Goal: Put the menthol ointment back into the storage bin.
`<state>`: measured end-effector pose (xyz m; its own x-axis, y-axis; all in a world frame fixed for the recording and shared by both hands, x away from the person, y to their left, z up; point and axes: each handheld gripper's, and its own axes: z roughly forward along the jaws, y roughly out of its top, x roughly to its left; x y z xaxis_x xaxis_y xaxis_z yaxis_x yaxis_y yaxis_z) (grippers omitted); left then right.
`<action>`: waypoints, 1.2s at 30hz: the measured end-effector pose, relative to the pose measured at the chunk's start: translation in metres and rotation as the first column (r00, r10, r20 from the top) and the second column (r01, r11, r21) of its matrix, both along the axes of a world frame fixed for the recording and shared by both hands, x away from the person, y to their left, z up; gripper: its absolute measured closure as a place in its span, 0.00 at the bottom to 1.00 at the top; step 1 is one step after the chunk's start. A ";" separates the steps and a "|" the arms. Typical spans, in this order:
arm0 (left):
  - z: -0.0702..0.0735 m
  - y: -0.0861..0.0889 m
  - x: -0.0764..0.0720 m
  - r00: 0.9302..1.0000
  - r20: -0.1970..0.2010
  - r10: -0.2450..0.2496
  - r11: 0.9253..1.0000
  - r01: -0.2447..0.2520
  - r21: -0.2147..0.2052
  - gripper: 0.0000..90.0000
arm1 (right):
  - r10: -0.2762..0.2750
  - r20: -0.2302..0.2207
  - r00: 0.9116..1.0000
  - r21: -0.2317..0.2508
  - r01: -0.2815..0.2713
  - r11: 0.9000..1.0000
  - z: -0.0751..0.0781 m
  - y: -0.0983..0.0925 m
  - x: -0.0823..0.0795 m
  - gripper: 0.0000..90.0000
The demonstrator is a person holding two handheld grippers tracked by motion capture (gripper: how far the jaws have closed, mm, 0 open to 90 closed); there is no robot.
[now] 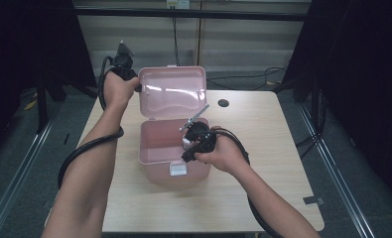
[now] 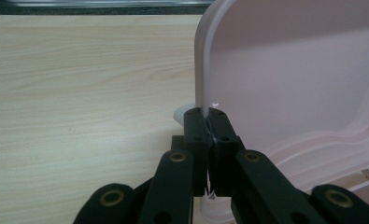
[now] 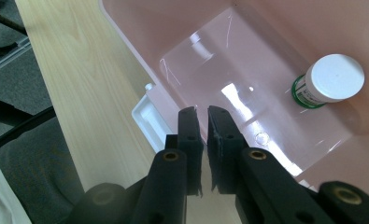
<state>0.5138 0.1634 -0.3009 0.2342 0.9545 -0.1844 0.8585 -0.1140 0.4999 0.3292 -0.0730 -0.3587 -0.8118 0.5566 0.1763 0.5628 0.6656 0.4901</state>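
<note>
Pinching the raised lid (image 2: 289,70) of the pale pink plastic box (image 1: 156,144), the left gripper (image 2: 205,114) has its jaws closed on the lid's edge; in the high view that grip sits at abt 10 o'clock of the box. Right gripper (image 3: 202,112) hangs over the box's open base w/ jaws nearly together, nothing betw. them. Small white-capped, green-labelled bottle (image 3: 329,81) lies inside the base, at abt 2 o'clock from the right gripper's tips, well apart. Box rests on the light wooden table (image 1: 263,148).
</note>
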 end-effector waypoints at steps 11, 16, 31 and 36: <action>0.004 0.000 -0.006 1.000 0.015 -0.011 1.000 0.011 0.003 0.98 | -0.017 0.001 1.000 -0.003 0.017 1.000 0.000 0.001 0.000 0.93; 0.005 0.000 -0.009 1.000 0.025 -0.017 1.000 0.016 0.011 0.98 | -0.025 0.008 1.000 -0.003 0.025 1.000 0.000 0.001 -0.002 0.93; 0.010 -0.001 -0.013 1.000 0.019 -0.025 0.999 0.024 0.025 0.98 | -0.026 0.008 1.000 -0.006 0.026 1.000 0.000 0.001 -0.001 0.93; 0.011 0.000 -0.014 1.000 0.010 -0.027 0.999 0.027 0.019 0.98 | -0.025 0.007 1.000 -0.008 0.025 1.000 0.001 0.001 -0.001 0.93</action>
<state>0.5001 0.1633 -0.2900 0.2618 0.9512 -0.1636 0.8497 -0.1467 0.5064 0.3284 -0.0720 -0.3581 -0.7987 0.5784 0.1659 0.5760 0.6553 0.4887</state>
